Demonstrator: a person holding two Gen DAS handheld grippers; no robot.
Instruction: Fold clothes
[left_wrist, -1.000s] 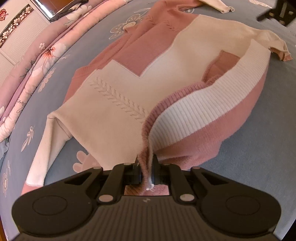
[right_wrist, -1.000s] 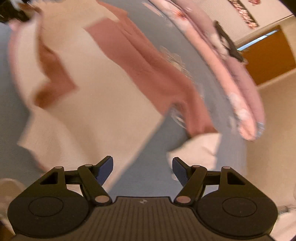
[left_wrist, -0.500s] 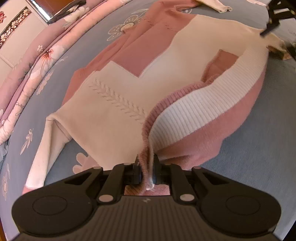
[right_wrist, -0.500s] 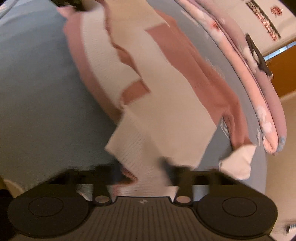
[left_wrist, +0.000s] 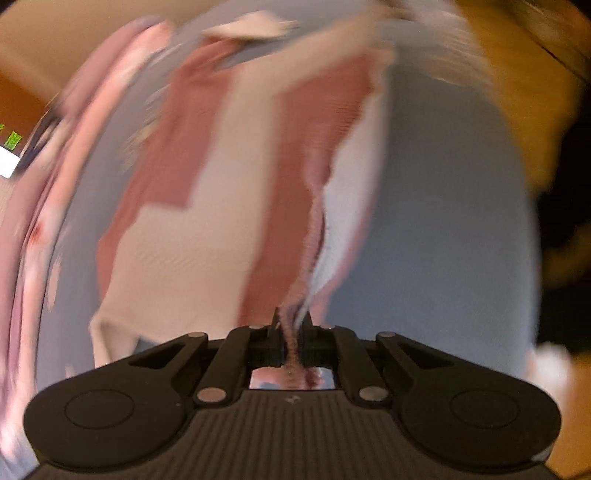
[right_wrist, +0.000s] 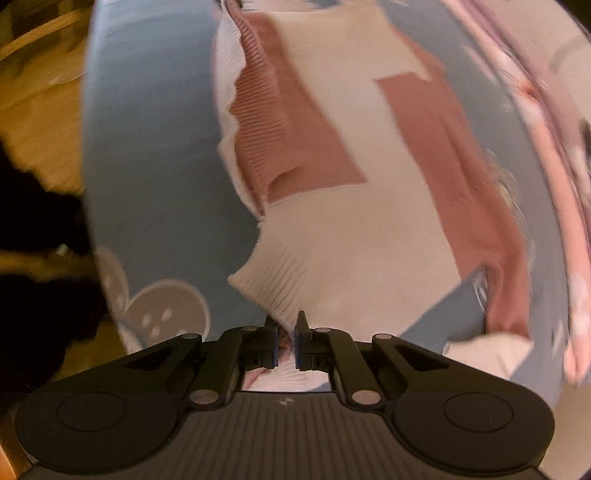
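A pink and cream knit sweater (left_wrist: 207, 229) lies spread on the blue bedspread (left_wrist: 443, 229); the left wrist view is blurred by motion. My left gripper (left_wrist: 291, 325) is shut on the sweater's ribbed pink hem, which stretches away from the jaws. In the right wrist view the sweater (right_wrist: 351, 221) runs up the frame, its ribbed edge folded over on the left side. My right gripper (right_wrist: 285, 325) is shut on a cream ribbed corner of it. A cream cuff (right_wrist: 484, 350) lies to the right of that gripper.
A pink floral quilt (right_wrist: 546, 122) runs along the bed's far side, also seen as the quilt (left_wrist: 40, 206) at left. Wooden floor (right_wrist: 40, 110) and a dark shape (right_wrist: 33, 229) lie off the bed edge. A cartoon print (right_wrist: 166, 314) marks the bedspread.
My right gripper, open a second ago, has closed on the sweater's cream ribbed corner. The left gripper, still holding the hem, has swung fast, blurring its view and stretching the hem.
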